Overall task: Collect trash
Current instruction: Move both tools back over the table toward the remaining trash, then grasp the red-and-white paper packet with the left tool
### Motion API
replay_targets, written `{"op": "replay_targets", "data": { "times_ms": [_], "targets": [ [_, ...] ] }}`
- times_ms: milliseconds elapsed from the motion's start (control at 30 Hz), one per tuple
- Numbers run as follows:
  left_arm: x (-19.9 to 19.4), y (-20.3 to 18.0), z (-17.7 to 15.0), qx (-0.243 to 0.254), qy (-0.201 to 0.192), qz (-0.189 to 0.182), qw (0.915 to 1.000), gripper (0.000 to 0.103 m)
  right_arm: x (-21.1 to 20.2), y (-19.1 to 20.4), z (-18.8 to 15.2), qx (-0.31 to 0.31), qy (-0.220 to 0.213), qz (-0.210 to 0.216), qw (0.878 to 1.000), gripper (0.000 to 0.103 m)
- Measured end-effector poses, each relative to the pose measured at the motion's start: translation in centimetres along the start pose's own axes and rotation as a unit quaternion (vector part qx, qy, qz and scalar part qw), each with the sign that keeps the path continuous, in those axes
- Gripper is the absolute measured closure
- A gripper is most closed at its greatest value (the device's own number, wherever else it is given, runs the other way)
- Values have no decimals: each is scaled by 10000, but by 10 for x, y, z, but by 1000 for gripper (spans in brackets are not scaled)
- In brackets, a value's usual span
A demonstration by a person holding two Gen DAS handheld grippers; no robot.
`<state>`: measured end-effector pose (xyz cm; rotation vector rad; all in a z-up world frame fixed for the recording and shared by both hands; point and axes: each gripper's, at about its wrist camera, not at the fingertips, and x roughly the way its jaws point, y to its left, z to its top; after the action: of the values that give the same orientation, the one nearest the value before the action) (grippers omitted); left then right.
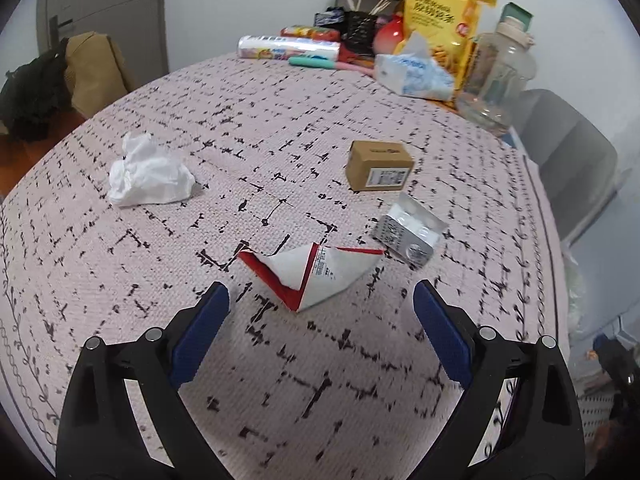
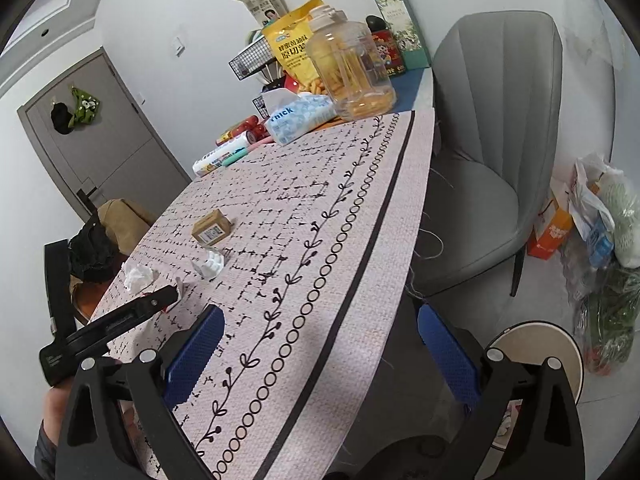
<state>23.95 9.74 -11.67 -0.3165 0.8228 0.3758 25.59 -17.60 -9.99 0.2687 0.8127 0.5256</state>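
Left claw (image 1: 322,300) spread wide — red-and-white wrapper (image 1: 316,272) just ahead (untouched); right claw (image 2: 320,320) also apart.

In the right wrist view the left gripper (image 2: 160,300) hides most of the wrapper (image 2: 180,285); the bin (image 2: 536,340) is half covered.

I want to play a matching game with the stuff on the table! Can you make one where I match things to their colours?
Things:
1. crumpled tissue
2. small box
3. torn wrapper
4. pill pack

Colours:
A. silver
B. brown
C. white all over
D. red and white

Pairs: 1-C, 2-B, 3-D, 4-A
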Motion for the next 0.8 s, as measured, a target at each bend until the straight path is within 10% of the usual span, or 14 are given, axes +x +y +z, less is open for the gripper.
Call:
{"op": "replay_targets", "data": {
  "times_ms": [300,633,800],
  "targets": [
    [17,-7,10,-115,74,413,9991,12,-1,-7,3,45,-33,-18,10000,8],
    [7,9,11,-180,-7,306,9994,72,4,26,10,-503,-74,-56,9987,8],
    [-5,22,7,-259,-87,68,9996,75,12,48,12,-838,22,-49,9965,8]
  ]
}}
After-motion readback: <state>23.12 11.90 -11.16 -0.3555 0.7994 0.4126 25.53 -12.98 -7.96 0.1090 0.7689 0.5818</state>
